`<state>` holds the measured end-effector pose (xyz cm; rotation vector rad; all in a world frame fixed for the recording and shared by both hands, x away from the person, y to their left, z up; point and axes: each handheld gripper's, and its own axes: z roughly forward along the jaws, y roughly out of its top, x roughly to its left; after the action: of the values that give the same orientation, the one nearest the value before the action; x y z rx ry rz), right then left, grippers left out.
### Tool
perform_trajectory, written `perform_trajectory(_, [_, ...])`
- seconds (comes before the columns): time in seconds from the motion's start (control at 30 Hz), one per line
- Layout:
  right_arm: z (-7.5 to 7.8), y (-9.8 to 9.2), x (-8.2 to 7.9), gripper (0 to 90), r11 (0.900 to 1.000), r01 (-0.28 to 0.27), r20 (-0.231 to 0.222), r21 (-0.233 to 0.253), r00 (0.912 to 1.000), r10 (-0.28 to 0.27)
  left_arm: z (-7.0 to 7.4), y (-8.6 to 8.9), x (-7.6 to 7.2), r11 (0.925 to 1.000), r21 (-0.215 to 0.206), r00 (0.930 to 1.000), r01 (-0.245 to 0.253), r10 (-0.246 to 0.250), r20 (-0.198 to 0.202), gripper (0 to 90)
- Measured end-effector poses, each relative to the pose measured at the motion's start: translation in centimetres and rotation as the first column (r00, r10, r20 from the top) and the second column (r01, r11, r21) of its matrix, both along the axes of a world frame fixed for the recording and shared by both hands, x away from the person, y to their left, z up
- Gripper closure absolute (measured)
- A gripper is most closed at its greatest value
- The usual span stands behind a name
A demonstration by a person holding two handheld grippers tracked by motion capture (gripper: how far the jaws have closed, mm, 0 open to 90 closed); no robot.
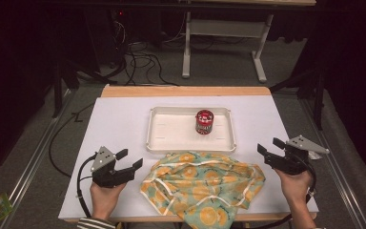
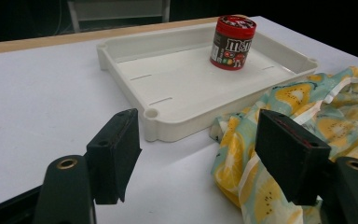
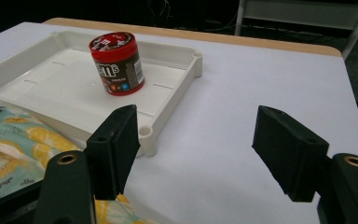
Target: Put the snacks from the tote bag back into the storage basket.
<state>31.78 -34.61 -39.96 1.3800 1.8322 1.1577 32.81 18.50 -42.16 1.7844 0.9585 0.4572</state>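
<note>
I hold my left gripper (image 1: 129, 160) low over the table (image 1: 119, 124), just off the left edge of the crumpled cloth (image 1: 202, 183), with its jaws pointing toward the cloth and the tray beyond it. The jaws stand wide apart and grip nothing; in the left gripper view one jaw sits over bare table and the other over the cloth's near folds. My left hand (image 1: 104, 196) wraps the handle from below, a striped sleeve at the wrist.

My right gripper (image 1: 270, 150) hangs off the cloth's right edge, angled inward toward it, jaws equally wide and empty. My right hand (image 1: 295, 183) grips it from beneath, and the cable loops down past my wrist.

The cloth, pale green with yellow citrus slices and white trim, lies bunched between my two grippers, its far edge touching the near rim of the white tray (image 1: 159, 129). Its near edge droops over the table's front. Inside the tray, right of centre and beyond the cloth, a red-lidded candy jar (image 1: 204, 121) stands upright.

The table is white with a wooden strip along the side farthest from the cloth. Past it lie grey carpet, tangled black cables, and the pale legs of another table in a dark room.
</note>
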Motion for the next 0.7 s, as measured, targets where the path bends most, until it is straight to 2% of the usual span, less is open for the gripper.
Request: perform_trajectory(0.7, [-2.9, -2.6, -1.8, 31.9, 0.996, 0.081, -0.037, 0.047, 0.9962, -0.079, -0.9, 1.6, 0.4, 0.9977, -0.009, 0.9974, -0.068, 0.068, -0.024, 31.3])
